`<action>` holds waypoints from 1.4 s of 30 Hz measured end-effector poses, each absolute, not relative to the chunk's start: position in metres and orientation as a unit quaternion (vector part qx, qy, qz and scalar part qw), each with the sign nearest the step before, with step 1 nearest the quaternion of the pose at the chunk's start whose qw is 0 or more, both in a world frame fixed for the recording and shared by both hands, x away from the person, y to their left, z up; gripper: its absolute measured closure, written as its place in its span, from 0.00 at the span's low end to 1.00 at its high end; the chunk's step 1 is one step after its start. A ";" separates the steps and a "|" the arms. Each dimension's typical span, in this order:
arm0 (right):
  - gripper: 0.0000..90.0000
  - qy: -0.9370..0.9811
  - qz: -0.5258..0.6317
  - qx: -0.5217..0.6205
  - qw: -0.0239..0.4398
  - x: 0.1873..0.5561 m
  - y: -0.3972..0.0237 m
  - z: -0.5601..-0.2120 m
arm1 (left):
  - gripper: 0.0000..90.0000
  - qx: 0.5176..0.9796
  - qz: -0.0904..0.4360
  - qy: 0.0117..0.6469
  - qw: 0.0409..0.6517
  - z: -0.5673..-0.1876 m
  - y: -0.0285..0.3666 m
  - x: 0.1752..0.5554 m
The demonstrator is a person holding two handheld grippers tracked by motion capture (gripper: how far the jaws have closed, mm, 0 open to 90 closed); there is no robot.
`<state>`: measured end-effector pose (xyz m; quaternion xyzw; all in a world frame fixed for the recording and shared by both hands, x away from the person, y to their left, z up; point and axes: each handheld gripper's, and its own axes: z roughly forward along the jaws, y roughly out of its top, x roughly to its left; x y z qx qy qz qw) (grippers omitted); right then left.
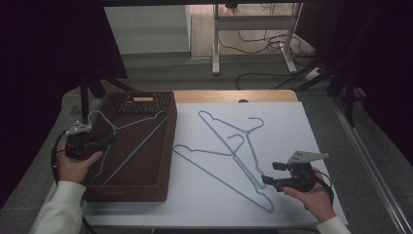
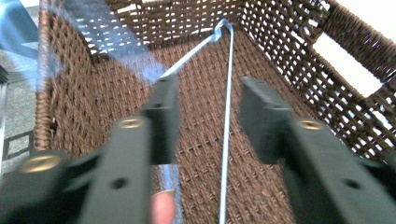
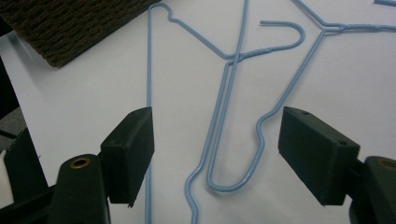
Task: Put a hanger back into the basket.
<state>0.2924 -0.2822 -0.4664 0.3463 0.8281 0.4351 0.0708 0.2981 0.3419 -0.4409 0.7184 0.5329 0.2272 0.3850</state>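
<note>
Looking down from the high view, we've got a light-blue wire coat hanger (image 1: pixel 127 141) lying inside the brown woven wicker basket (image 1: pixel 165 161), its hook end up over the basket's left rim. Our left gripper (image 1: pixel 108 139) sits at that same rim, right by the hook. In the left gripper view its jaws stand apart, pressing on nothing, with one thin bar of the hanger (image 2: pixel 227 121) running between them down on the basket floor (image 2: pixel 201 154). Two more light-blue wire hangers (image 1: pixel 234 151) lie crossed on the white table sheet (image 1: pixel 311 126) right of the basket. Our right gripper (image 1: pixel 272 172) hangs over their lower ends, jaws wide apart, nothing clamped.
</note>
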 end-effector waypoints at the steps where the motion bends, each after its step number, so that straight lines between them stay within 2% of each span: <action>1: 0.30 0.828 0.436 0.346 0.071 0.292 -0.282 -0.466 | 0.51 0.720 0.226 0.530 0.388 -0.439 0.341 0.297; 3: 0.30 0.828 0.436 0.346 0.071 0.293 -0.282 -0.466 | 0.43 0.725 0.217 0.518 0.397 -0.435 0.336 0.294; 8: 0.30 0.829 0.434 0.346 0.069 0.293 -0.281 -0.467 | 0.31 0.742 0.186 0.474 0.437 -0.424 0.314 0.281; 15: 0.29 0.829 0.434 0.346 0.072 0.295 -0.279 -0.466 | 0.19 0.764 0.126 0.425 0.470 -0.420 0.279 0.268; 22: 0.28 0.830 0.434 0.343 0.074 0.294 -0.275 -0.465 | 0.16 0.782 0.096 0.386 0.480 -0.422 0.243 0.257; 31: 0.24 0.832 0.431 0.339 0.081 0.289 -0.266 -0.462 | 0.17 0.804 0.108 0.368 0.454 -0.430 0.216 0.246; 42: 0.24 0.827 0.430 0.350 0.087 0.285 -0.265 -0.461 | 0.16 0.807 0.111 0.369 0.449 -0.433 0.209 0.241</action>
